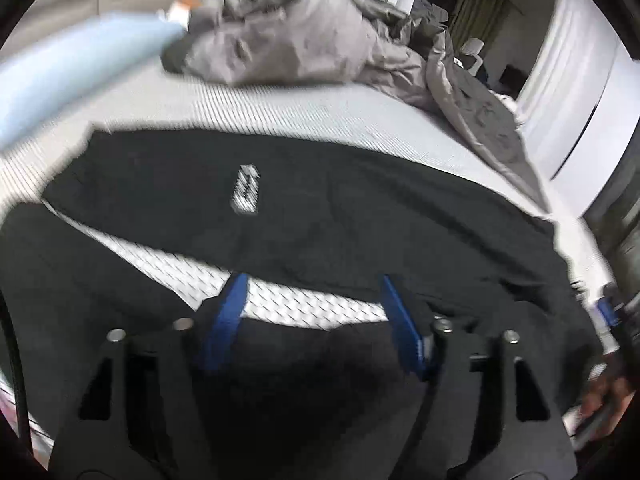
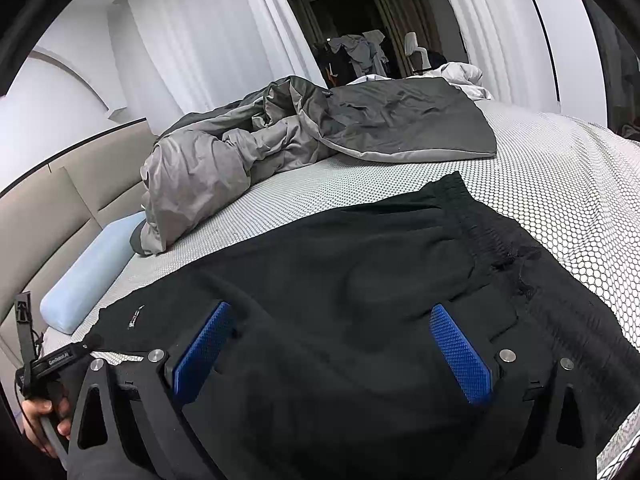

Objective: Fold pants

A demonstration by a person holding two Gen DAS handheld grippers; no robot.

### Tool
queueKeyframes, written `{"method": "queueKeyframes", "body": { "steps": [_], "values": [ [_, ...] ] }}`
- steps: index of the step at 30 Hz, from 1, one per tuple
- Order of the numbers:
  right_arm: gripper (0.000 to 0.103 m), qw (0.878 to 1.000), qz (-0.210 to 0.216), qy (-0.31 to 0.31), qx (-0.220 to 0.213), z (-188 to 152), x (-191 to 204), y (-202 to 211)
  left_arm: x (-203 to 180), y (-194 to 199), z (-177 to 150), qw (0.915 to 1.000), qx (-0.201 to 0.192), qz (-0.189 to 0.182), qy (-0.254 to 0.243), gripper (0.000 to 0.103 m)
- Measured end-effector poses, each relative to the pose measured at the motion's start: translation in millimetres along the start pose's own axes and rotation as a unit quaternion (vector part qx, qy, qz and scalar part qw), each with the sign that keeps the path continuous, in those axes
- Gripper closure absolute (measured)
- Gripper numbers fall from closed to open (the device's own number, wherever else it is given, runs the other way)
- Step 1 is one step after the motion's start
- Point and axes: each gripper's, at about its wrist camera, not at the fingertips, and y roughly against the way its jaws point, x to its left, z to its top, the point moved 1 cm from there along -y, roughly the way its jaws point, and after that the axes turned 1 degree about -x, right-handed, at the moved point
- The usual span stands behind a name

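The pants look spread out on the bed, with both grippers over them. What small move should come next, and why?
Probably close the left gripper on the near leg's edge. Its jaws stand apart over that edge of the black pants, with bare mattress between the legs. The right gripper is open too, above the fabric near the waistband.

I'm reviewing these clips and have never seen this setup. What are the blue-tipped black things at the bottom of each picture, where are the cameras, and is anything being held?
Each picture comes from a fisheye camera on a hand-held gripper, looking along its two blue-padded fingers. A person carries one in each hand. The left hand-held gripper hangs over a pant leg, jaws apart, pads not pressing cloth. The right hand-held gripper is open above the black pants near the waistband. Nothing is held. The pants lie spread on a mattress, with a grey duvet and a light blue pillow beyond. The left view is blurred.
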Motion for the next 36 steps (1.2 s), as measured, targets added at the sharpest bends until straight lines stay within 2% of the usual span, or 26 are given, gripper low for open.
{"method": "queueKeyframes", "body": {
  "steps": [3, 5, 9, 11, 13, 14, 15, 19, 20, 21, 24, 27, 29, 31, 33, 36],
  "values": [
    [0.002, 1.000, 0.000, 0.001, 0.001, 0, 2, 1, 12, -10, 2, 0.9976, 0.032, -0.041, 0.046, 0.038],
    [0.002, 1.000, 0.001, 0.003, 0.002, 0, 3, 1, 16, -21, 4, 0.9951, 0.052, -0.054, 0.064, 0.038],
    [0.002, 1.000, 0.001, 0.003, 0.005, 0, 4, -1, 19, -52, 10, 0.9923, 0.074, -0.037, 0.093, 0.039],
    [0.002, 1.000, 0.001, 0.004, 0.006, 0, 4, -2, 19, -64, 14, 0.9912, 0.075, -0.028, 0.106, 0.053],
    [0.002, 1.000, 0.001, 0.005, 0.008, 0, 4, -3, 18, -72, 17, 0.9919, 0.065, -0.014, 0.108, 0.088],
    [0.002, 1.000, 0.000, 0.005, 0.009, 0, 3, -4, 17, -73, 19, 0.9926, 0.059, -0.009, 0.106, 0.100],
    [0.002, 1.000, -0.001, 0.004, 0.010, 0, 3, -5, 18, -73, 21, 0.9935, 0.049, 0.001, 0.103, 0.103],
    [0.002, 1.000, -0.005, 0.002, 0.014, -1, -2, -6, 34, -43, 37, 0.9939, -0.026, 0.048, 0.095, 0.103],
    [0.002, 1.000, -0.007, 0.001, 0.015, -2, -4, -5, 42, -40, 40, 0.9929, -0.029, 0.062, 0.098, 0.103],
    [0.002, 1.000, -0.009, -0.002, 0.018, -3, -5, -6, 50, -40, 41, 0.9917, -0.020, 0.070, 0.106, 0.103],
    [0.002, 1.000, -0.008, -0.012, 0.021, -3, -9, -6, 66, -44, 36, 0.9892, 0.025, 0.029, 0.142, 0.103],
    [0.002, 1.000, -0.008, -0.014, 0.021, -2, -6, -8, 59, -44, 28, 0.9891, 0.051, -0.003, 0.138, 0.103],
    [0.002, 1.000, -0.006, -0.009, 0.021, -2, -1, -8, 50, -46, 21, 0.9880, 0.068, -0.029, 0.136, 0.088],
    [0.002, 1.000, -0.007, 0.002, 0.020, -3, 4, -9, 40, -54, 14, 0.9841, 0.094, -0.057, 0.139, 0.047],
    [0.002, 1.000, -0.009, 0.013, 0.021, -3, 10, -11, 33, -57, 6, 0.9825, 0.100, -0.070, 0.140, 0.042],
    [0.002, 0.999, -0.010, 0.024, 0.021, -4, 16, -12, 23, -70, -1, 0.9832, 0.110, -0.055, 0.135, 0.041]
  ]
}}
